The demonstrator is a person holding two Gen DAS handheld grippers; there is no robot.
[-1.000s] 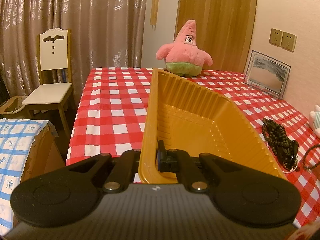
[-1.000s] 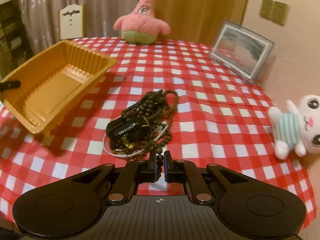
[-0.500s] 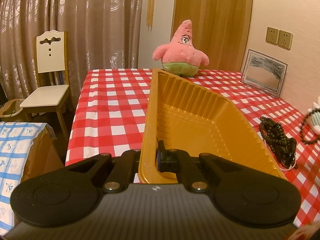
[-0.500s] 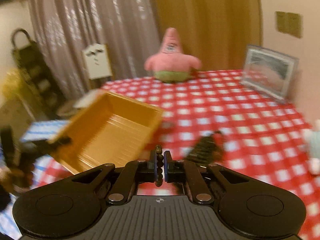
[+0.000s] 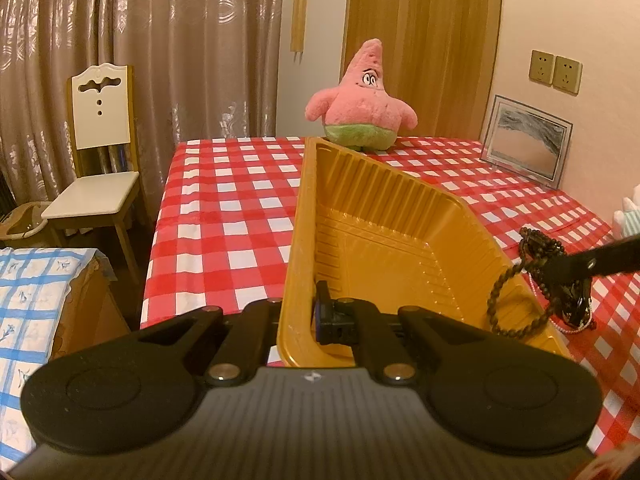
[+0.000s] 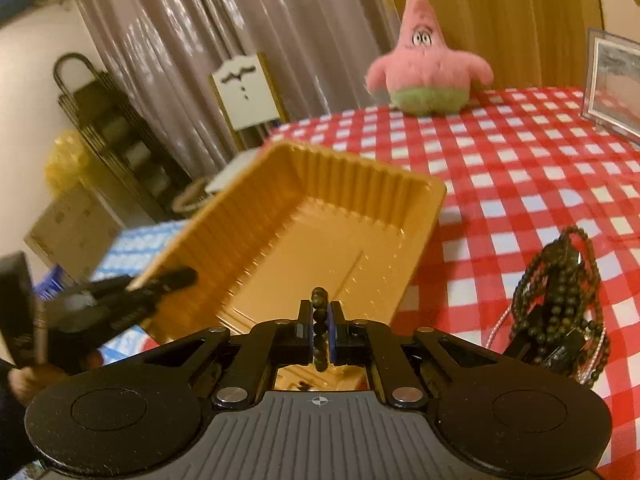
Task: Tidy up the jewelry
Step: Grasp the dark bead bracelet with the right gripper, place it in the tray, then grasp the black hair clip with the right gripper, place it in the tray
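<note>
A golden plastic tray [image 5: 384, 236] is held off the checked table, with my left gripper [image 5: 313, 314] shut on its near wall; one finger is inside, the other hidden behind the wall. My right gripper [image 6: 319, 314] is shut on a dark bead bracelet [image 6: 319, 295]. In the left wrist view the bracelet [image 5: 515, 305] hangs as a loop over the tray's right rim, under the right gripper [image 5: 554, 274]. A pile of dark bead strings and a pearl strand [image 6: 560, 308] lies on the cloth to the right of the tray [image 6: 304, 220].
A pink star plush [image 5: 362, 108] sits at the table's far edge and a framed picture [image 5: 524, 142] leans on the right wall. A white plush [image 5: 630, 216] is at the far right. A white chair [image 5: 100, 168] stands left of the table.
My right gripper has lifted the bracelet away from the pile and swung left, so it now hangs over the tray. The left gripper and tray have stayed put.
</note>
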